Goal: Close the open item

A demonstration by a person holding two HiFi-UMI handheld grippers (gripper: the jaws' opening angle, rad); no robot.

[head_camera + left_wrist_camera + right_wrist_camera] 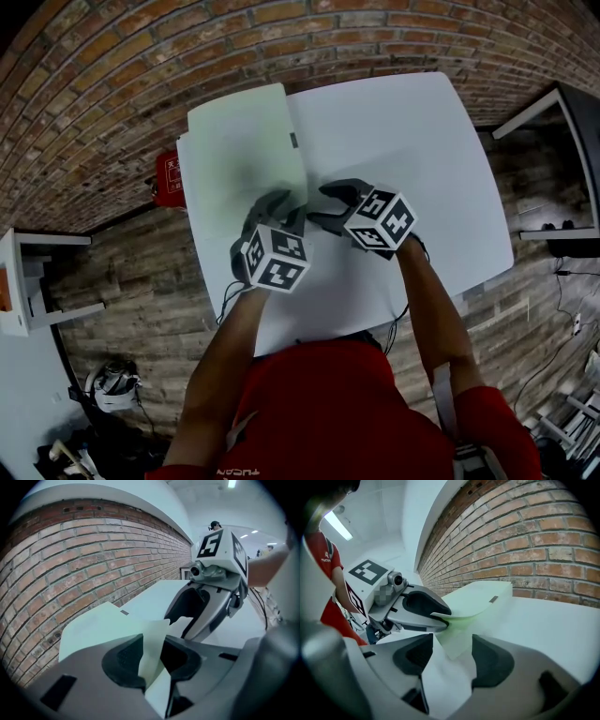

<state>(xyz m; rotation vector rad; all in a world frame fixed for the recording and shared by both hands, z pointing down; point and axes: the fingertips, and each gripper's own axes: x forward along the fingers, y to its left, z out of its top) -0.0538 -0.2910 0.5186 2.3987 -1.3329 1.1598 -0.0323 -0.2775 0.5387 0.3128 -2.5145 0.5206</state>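
Over the middle of the white table [403,169], a lifted corner of the pale green folder [239,150] is pinched between the narrowly set jaws of the left gripper [151,656]. Just beside it, the right gripper [450,660] is held with its jaws apart and nothing gripped. Farther off, the rest of the folder is laid flat on the table's left part, towards the brick wall [141,66].
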